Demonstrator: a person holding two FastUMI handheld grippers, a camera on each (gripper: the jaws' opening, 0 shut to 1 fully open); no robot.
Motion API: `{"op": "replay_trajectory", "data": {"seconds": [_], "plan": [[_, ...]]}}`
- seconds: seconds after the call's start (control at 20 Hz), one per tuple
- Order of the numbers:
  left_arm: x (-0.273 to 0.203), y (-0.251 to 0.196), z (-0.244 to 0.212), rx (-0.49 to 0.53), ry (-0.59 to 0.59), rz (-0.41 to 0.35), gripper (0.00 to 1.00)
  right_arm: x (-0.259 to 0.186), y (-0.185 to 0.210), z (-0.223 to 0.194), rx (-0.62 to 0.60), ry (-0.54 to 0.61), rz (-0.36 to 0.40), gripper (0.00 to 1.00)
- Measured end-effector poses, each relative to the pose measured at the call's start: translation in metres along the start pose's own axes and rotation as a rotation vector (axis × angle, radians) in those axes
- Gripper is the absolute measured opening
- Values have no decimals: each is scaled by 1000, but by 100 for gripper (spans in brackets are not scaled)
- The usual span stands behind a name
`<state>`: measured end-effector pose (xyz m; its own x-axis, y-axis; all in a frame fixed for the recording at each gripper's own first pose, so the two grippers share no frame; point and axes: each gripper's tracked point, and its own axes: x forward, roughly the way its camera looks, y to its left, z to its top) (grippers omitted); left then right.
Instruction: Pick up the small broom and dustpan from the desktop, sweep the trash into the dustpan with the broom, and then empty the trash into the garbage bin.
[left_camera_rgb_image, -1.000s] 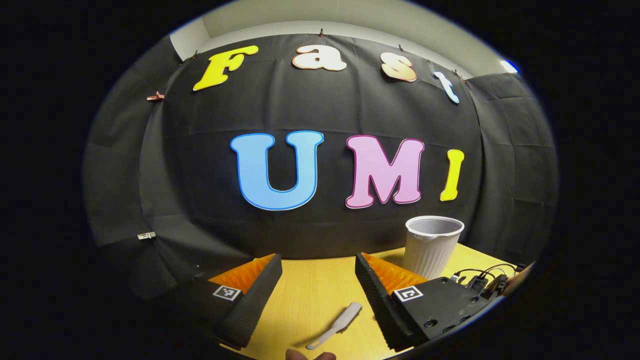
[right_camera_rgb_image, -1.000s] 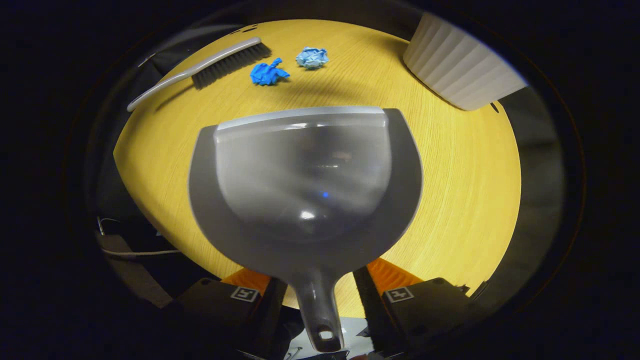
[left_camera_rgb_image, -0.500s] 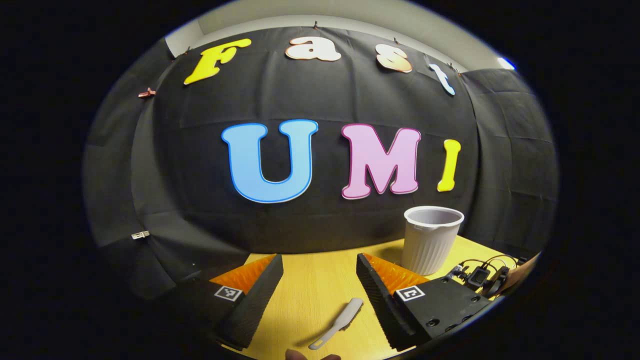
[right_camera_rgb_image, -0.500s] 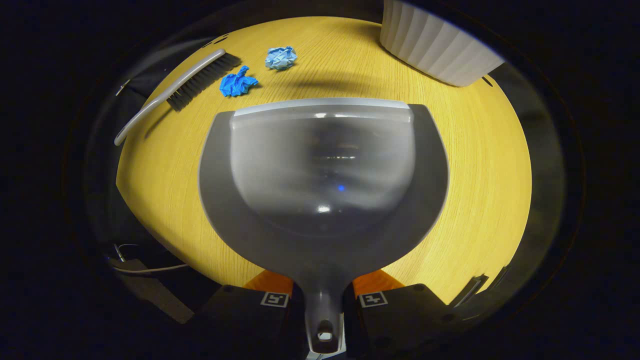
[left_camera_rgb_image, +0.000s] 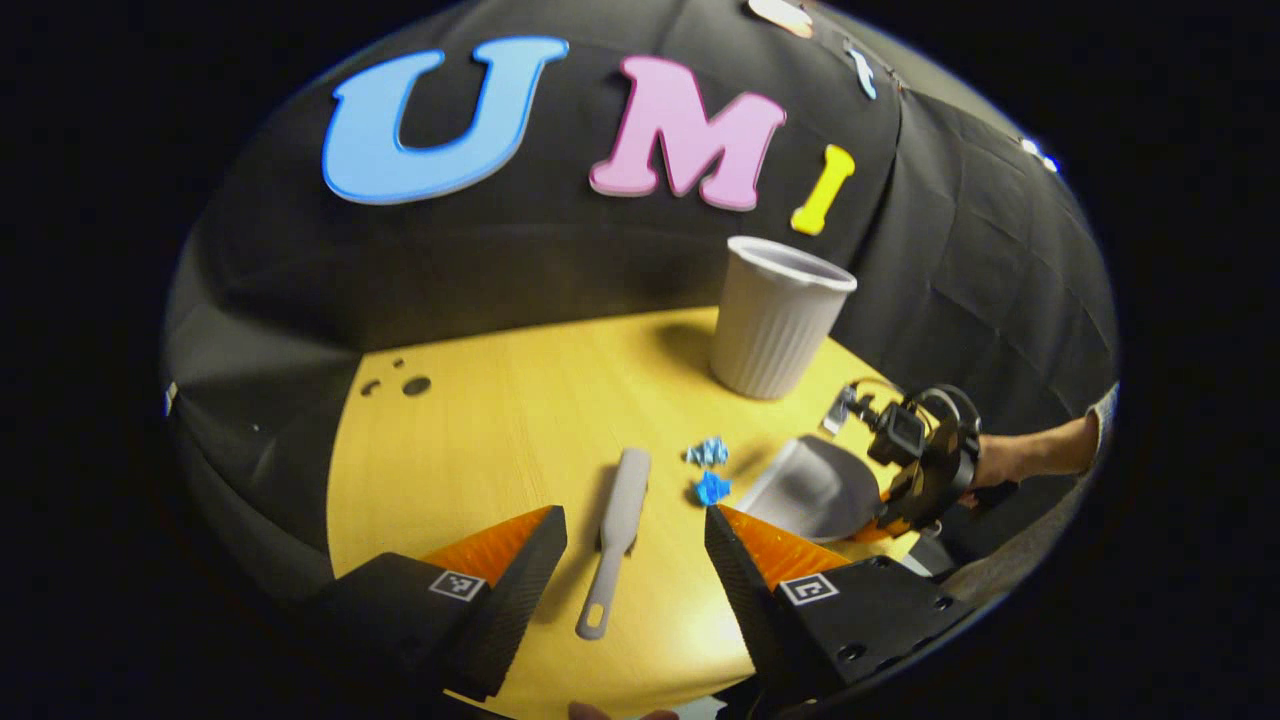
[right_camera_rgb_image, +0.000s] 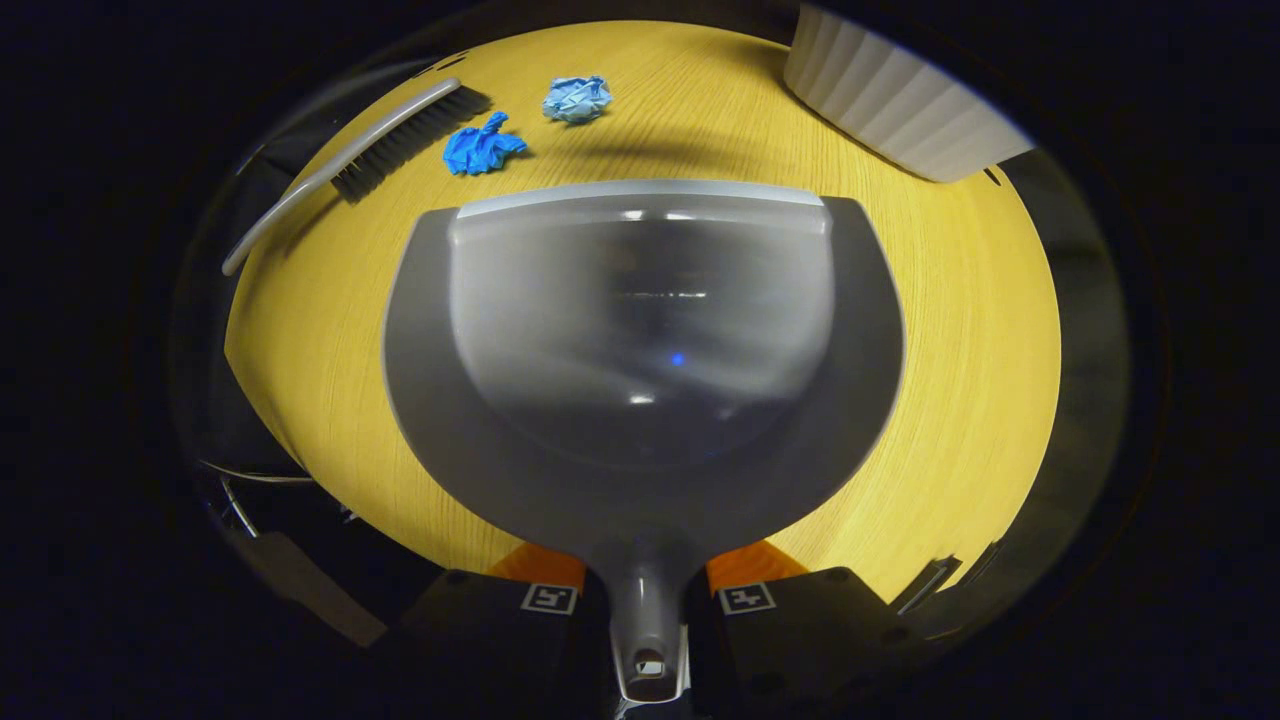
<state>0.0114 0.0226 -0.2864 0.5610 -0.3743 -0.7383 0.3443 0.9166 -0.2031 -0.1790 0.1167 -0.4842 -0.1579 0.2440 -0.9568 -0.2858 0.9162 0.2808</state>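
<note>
two tongs: right tongs (right_camera_rgb_image: 648, 600) clamp the dustpan (right_camera_rgb_image: 640, 340) handle, level over the bench (right_camera_rgb_image: 960, 330); left tongs (left_camera_rgb_image: 635, 540) gape above the broom (left_camera_rgb_image: 618, 530).

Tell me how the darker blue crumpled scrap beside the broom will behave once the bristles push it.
The darker blue scrap looks like loosely crumpled thin film, so it is probably very light and may skip ahead. Its irregular shape suggests tumbling rather than smooth rolling. Lying close to the broom bristles, it might snag in them.
</note>
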Motion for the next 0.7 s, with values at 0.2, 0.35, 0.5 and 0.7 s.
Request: {"op": "replay_trajectory", "data": {"seconds": [0.2, 0.35, 0.5, 0.7], "plan": [[42, 12, -41, 33, 238, -5, 90, 0, 0, 1, -28, -6, 11, 36], [69, 22, -74, 132, 389, 6, 89, 0, 0, 1, -11, -6, -2, 36], [96, 28, -97, 175, 498, 33, 85, 0, 0, 0, -17, 5, 6, 36], [118, 33, -108, 185, 574, 72, 82, 0, 0, 2, -20, 3, 7, 36]]}}
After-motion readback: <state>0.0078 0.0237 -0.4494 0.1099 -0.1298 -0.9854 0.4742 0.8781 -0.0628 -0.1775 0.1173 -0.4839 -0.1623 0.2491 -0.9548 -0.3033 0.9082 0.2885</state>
